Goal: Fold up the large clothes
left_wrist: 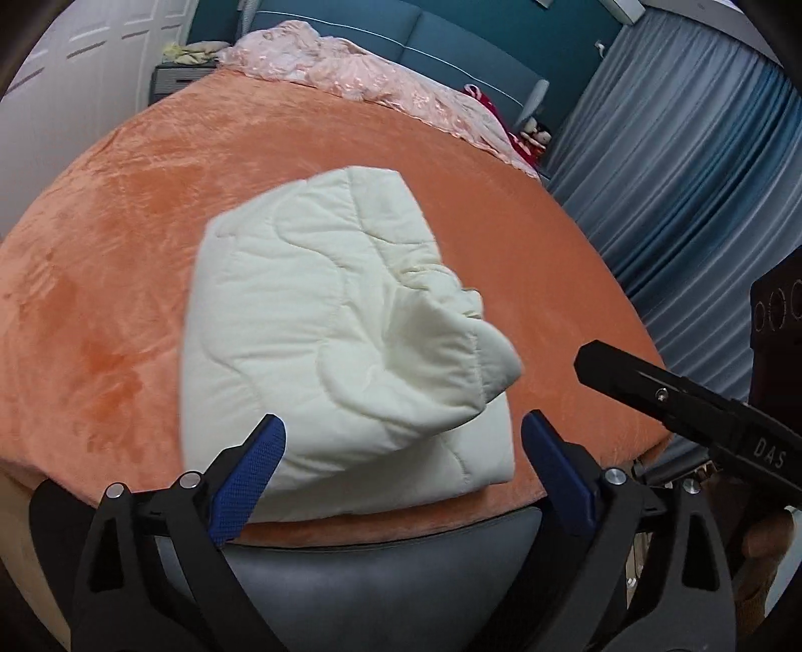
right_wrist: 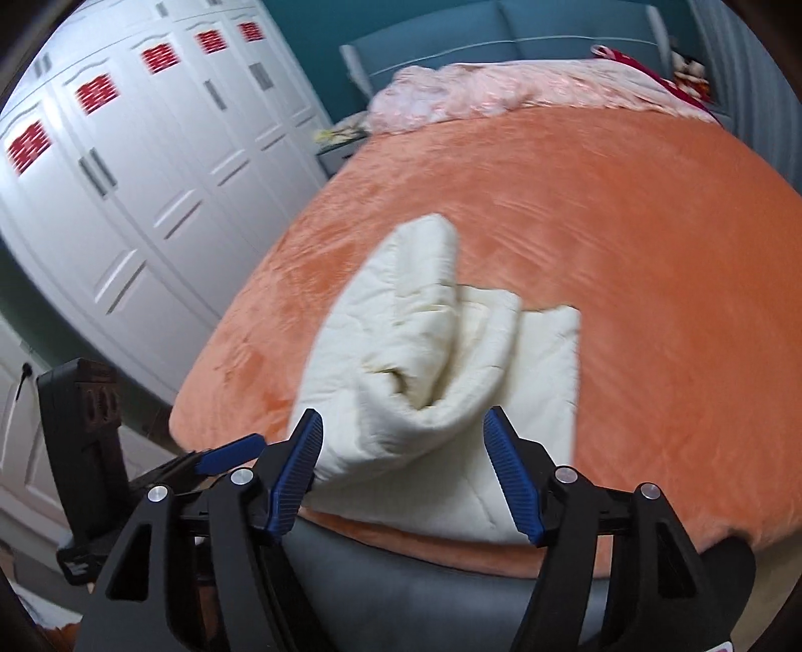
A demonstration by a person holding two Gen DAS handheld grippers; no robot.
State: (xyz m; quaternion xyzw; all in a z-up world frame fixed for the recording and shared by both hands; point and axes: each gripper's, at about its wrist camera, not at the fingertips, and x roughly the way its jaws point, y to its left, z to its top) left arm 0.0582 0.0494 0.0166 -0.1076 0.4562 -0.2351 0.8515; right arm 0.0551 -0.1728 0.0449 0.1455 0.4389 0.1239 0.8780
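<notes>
A cream quilted garment (left_wrist: 321, 321) lies folded into a thick bundle on the orange bed cover (left_wrist: 125, 261), close to the bed's near edge. Its top layer bulges up in a loose roll (right_wrist: 411, 381). My left gripper (left_wrist: 403, 421) hangs just in front of the bundle's near edge, jaws wide open, and its blue pads (left_wrist: 250, 476) touch nothing. Over the same edge, my right gripper (right_wrist: 403, 416) is open too, its pads on either side of the roll without pressing it. In the right wrist view, the left gripper's blue pad (right_wrist: 230, 454) shows at the lower left.
Crumpled pink bedding (left_wrist: 361, 75) lies at the bed's head against a teal headboard (right_wrist: 526, 30). A white wardrobe (right_wrist: 125, 165) stands on the left and blue curtains (left_wrist: 676, 165) on the right. Below the grippers is the grey padded bed frame (left_wrist: 376, 577).
</notes>
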